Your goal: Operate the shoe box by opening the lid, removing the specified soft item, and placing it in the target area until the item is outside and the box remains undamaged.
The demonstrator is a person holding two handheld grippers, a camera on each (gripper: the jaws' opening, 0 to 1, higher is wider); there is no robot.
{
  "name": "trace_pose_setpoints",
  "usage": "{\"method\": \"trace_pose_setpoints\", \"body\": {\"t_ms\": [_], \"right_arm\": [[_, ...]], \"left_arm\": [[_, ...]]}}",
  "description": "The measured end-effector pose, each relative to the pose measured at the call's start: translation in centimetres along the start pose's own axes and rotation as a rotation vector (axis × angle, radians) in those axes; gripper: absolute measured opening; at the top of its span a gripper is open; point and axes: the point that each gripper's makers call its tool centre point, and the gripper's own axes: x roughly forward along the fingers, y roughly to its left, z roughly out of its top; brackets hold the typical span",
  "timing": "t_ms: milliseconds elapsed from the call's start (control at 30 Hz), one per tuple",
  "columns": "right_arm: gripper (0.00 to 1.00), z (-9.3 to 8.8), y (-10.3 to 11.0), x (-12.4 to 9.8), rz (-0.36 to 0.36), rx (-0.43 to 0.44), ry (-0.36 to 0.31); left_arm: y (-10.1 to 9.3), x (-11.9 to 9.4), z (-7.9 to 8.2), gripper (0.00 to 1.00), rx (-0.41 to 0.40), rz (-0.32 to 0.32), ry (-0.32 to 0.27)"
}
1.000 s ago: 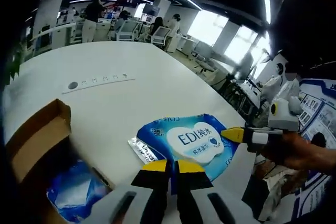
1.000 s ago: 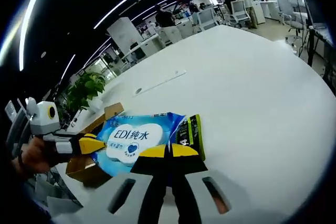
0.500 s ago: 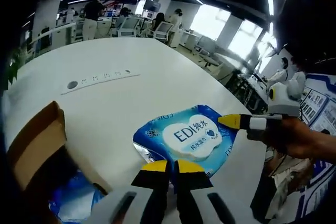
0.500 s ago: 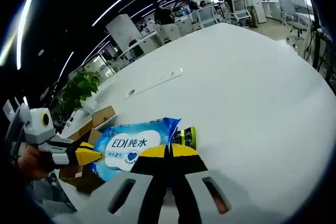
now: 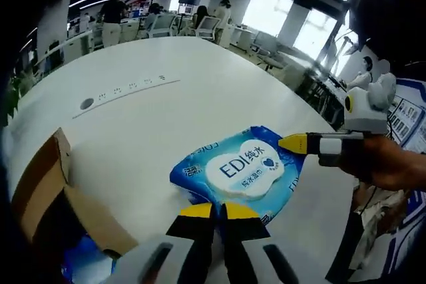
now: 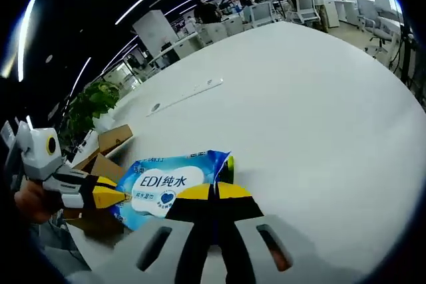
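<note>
A blue soft pack of wet wipes (image 5: 237, 169) with a white label is stretched between both grippers over the white table (image 5: 166, 104). My left gripper (image 5: 214, 210) is shut on the pack's near edge. My right gripper (image 5: 291, 143) comes in from the right, shut on the opposite edge. In the right gripper view the wipes pack (image 6: 163, 180) lies ahead of my right gripper (image 6: 213, 191), and the left gripper (image 6: 112, 197) pinches its far end. The open cardboard shoe box (image 5: 41, 184) stands at the left with a blue item (image 5: 83, 265) inside.
The shoe box (image 6: 106, 140) sits near the table's edge beside a potted plant (image 6: 90, 101). A strip of sockets (image 5: 126, 88) is set into the table. Chairs, desks and people are far behind. A hand (image 5: 393, 167) holds the right gripper.
Both grippers have kept hold of the wipes pack and carried it lower towards the table, a little further from the box. The pack's green-black end is now mostly hidden.
</note>
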Motion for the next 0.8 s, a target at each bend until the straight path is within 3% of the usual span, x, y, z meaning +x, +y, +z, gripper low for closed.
{"method": "trace_pose_setpoints", "body": {"t_ms": [367,800], "right_arm": [[0.02,0.1,-0.5,-0.1,-0.005,0.019,-0.004],[0.06,0.5,-0.6,-1.6,-0.028,-0.025,-0.01]], "left_arm": [[0.4,-0.8,-0.2,0.05,0.033,0.044,0.019],[1.2,-3.1,0.3,0.11,0.03,0.069,-0.013]]}}
